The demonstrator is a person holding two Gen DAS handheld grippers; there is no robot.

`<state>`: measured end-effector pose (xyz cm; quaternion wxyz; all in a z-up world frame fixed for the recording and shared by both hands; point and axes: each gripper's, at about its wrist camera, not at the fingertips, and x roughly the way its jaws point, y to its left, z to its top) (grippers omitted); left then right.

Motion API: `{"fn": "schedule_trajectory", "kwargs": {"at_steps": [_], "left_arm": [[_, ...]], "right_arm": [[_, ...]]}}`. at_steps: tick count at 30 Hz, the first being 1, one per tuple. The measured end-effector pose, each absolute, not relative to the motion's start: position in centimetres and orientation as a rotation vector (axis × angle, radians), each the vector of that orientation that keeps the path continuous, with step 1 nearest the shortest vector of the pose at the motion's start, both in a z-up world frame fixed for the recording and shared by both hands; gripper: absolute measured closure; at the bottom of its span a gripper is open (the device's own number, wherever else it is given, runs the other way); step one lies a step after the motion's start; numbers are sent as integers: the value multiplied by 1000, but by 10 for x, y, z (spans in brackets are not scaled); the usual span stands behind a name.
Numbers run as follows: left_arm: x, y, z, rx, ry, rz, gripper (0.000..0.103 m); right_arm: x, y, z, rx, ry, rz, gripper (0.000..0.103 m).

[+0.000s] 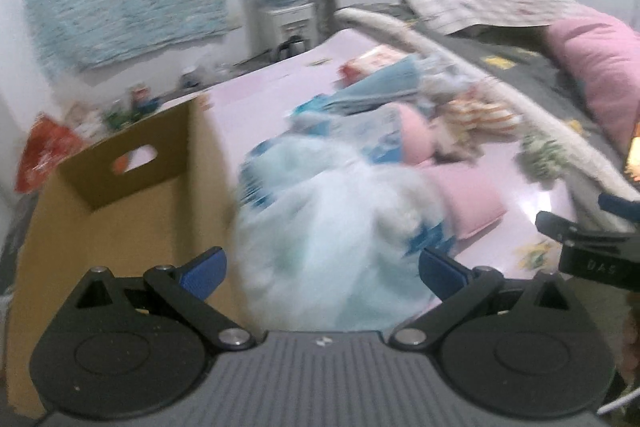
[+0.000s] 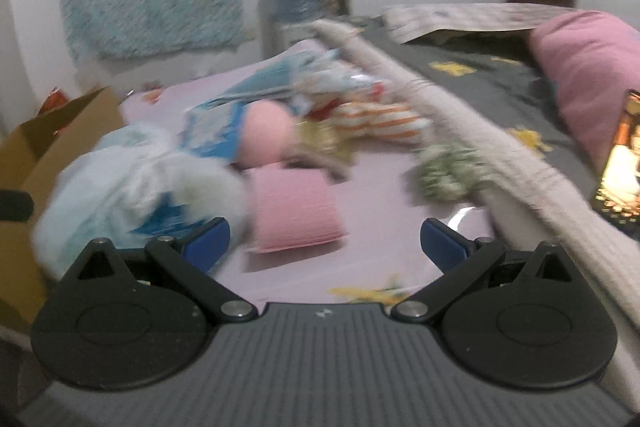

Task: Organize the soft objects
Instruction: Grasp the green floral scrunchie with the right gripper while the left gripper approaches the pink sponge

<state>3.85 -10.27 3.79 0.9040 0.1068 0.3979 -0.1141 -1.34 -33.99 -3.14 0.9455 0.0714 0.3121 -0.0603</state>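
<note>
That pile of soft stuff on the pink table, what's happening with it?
A person is sorting soft items with a handheld claw in each hand. The left claw is open, with a fluffy pale blue bundle right in front of it, beside an open cardboard box. The right claw is open and empty near a pink folded cloth. Both views are motion-blurred.

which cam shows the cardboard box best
The left wrist view. There the cardboard box fills the left side, showing its open top, inner wall and handle cutout. The right wrist view catches only a corner of it at the left edge, partly behind the fluffy blue toy, with no cutout visible.
</note>
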Motion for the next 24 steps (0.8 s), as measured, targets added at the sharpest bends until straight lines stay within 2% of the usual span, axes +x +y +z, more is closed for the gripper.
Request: {"fn": "schedule_trajectory", "kwargs": {"at_steps": [4, 7, 12, 14, 16, 19, 21, 24], "left_arm": [[60, -133, 36, 195, 818, -321, 8], [73, -156, 32, 194, 831, -386, 16], [92, -191, 16, 211, 898, -471, 40], [96, -201, 11, 212, 912, -504, 47], [98, -207, 7, 209, 920, -526, 48], [101, -216, 3, 215, 937, -561, 58], [104, -222, -2, 228, 951, -566, 64], [106, -227, -6, 241, 965, -568, 67]], "right_arm": [[-9, -386, -38, 185, 591, -208, 1], [2, -421, -43, 231, 551, -238, 1], [32, -454, -54, 223, 539, -203, 1], [47, -462, -60, 201, 545, -168, 1], [62, -465, -66, 182, 565, -136, 2], [83, -471, -77, 200, 605, -76, 2], [98, -475, -87, 213, 646, -43, 5], [110, -468, -99, 181, 703, -21, 14]]}}
